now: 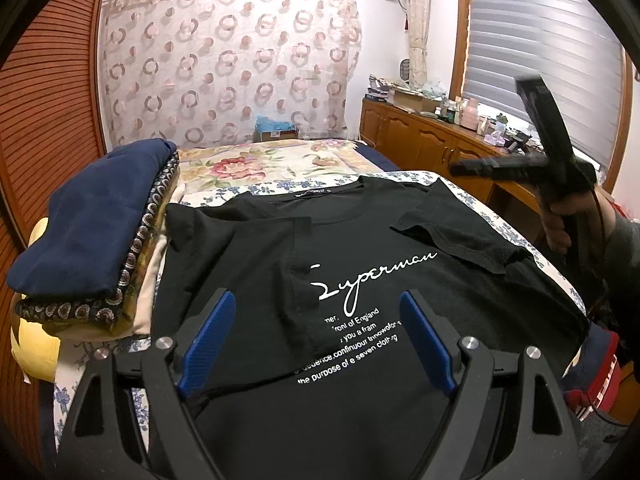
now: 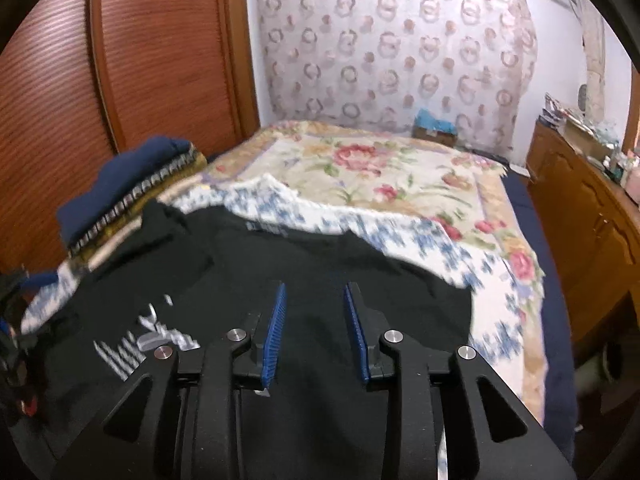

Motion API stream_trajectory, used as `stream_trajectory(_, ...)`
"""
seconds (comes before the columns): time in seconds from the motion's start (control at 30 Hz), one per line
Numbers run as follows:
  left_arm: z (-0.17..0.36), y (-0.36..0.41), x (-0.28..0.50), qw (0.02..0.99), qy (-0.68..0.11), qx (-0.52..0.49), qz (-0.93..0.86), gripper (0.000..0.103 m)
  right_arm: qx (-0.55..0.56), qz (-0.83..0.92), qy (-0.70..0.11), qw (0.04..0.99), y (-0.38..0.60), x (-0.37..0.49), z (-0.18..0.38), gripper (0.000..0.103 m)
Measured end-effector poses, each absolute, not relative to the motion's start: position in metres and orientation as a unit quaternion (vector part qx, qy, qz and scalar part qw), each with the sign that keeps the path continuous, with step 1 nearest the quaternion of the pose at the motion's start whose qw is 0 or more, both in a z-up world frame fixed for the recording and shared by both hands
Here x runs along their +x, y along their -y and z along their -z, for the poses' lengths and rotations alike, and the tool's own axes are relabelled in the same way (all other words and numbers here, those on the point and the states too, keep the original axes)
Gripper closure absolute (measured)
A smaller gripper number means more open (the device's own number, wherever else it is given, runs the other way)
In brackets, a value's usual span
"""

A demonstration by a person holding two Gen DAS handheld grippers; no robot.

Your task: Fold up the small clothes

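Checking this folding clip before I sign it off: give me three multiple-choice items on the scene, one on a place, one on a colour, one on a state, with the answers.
1. Where does the folded stack of clothes lie relative to the black T-shirt in the left wrist view?
A. To its left
B. To its right
C. On top of it

2. What colour is the lettering printed on the T-shirt?
A. Red
B. White
C. Yellow

3. What state is the left gripper in?
A. Shut on a sleeve
B. Shut on nothing
C. Open, holding nothing

Answers:
1. A, the navy-topped stack sits on the bed at the shirt's left edge.
2. B, the script and the lines below it are white on black cloth.
3. C, its blue fingers stand wide apart above the shirt, and no cloth is pinched between them.
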State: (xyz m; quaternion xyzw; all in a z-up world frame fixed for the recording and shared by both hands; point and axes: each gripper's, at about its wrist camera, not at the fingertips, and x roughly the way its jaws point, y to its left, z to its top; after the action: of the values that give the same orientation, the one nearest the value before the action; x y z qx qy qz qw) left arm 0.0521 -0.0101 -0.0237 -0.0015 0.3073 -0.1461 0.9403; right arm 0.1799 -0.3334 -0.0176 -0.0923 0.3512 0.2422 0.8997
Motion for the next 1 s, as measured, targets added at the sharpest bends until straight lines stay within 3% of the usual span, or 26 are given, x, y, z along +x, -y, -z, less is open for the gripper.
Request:
stream_trajectory(0.73, 0.029, 0.008, 0.057, 0.938, -0.319, -0.006, 0.135, 0.018, -0.157, -0.253, -0.420, 0.857, 0.336, 0.102, 0.088, 0.074)
stream_trajectory(1.0, 0.033, 0.004, 0.059, 0.938, -0.321, -0.011, 0.128, 0.018, -0.181, -0.255, -0.407, 0.858, 0.338, 0.098, 0.087, 0.098)
